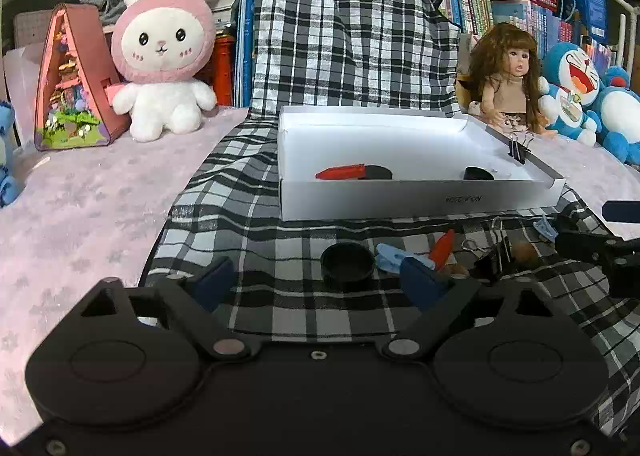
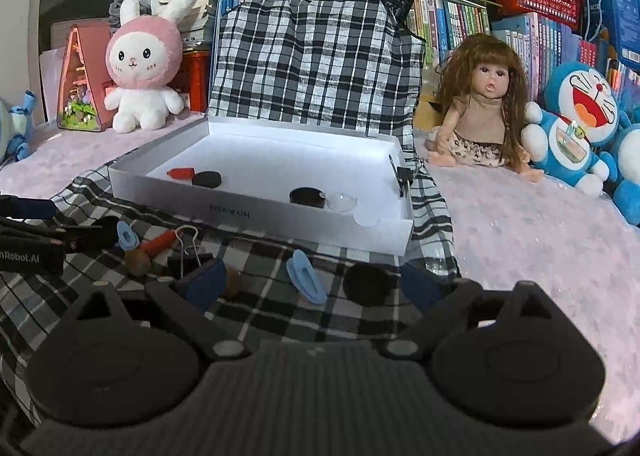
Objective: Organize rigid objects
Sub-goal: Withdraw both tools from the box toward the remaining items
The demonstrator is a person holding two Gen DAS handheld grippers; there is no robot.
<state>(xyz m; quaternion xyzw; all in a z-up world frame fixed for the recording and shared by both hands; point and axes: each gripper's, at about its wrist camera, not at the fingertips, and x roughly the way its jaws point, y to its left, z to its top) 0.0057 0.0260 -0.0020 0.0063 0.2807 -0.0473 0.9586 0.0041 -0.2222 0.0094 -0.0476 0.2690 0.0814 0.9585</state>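
Note:
A white shallow box (image 1: 420, 202) (image 2: 260, 216) lies on a black-and-white checked cloth. It holds a red piece (image 1: 340, 172), two black caps (image 1: 378, 172) (image 1: 478, 173) and a clear dome (image 2: 342, 202). A binder clip (image 1: 520, 148) sits on its right rim. In front of the box, my left gripper (image 1: 316, 280) stands open around a black cap (image 1: 347, 262), its pads apart from it. My right gripper (image 2: 312, 284) is open too, with a blue clip (image 2: 306, 276) and another black cap (image 2: 366, 284) between its fingers, untouched.
Loose on the cloth lie a second blue clip (image 2: 127, 236), a red piece (image 2: 160, 242), a black binder clip (image 2: 186, 252) and brown nuts (image 2: 137, 260). A rabbit plush (image 1: 160, 56), a doll (image 2: 476, 112) and a blue cat plush (image 2: 576, 128) sit behind the box.

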